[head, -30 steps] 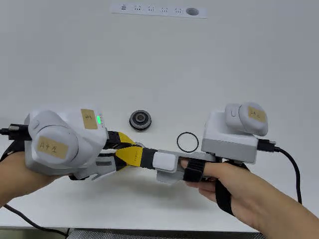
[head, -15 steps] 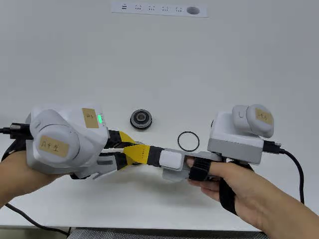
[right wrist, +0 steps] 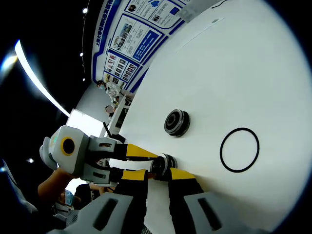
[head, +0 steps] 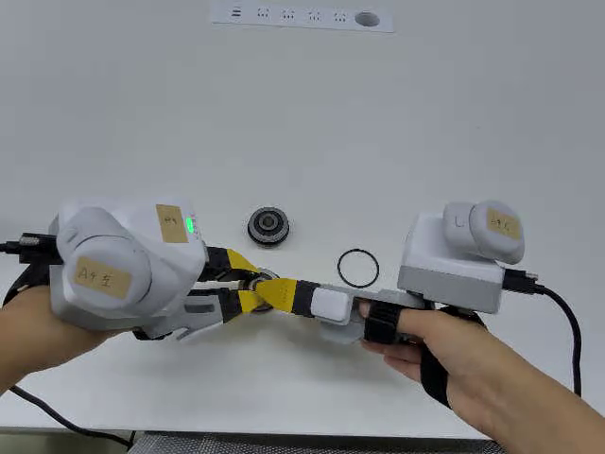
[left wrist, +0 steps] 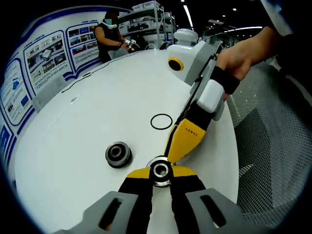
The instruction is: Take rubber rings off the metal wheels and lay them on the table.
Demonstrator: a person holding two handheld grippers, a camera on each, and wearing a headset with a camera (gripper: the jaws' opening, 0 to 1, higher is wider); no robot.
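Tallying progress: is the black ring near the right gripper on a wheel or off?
Off. The ring lies flat on the table, white tabletop showing through it, apart from the nearby wheel.

The white table carries one wheel with a dark rim, lying flat near centre. A loose rubber ring lies flat at 4 o'clock from it, apart. A socket strip sits at the 12 o'clock edge.
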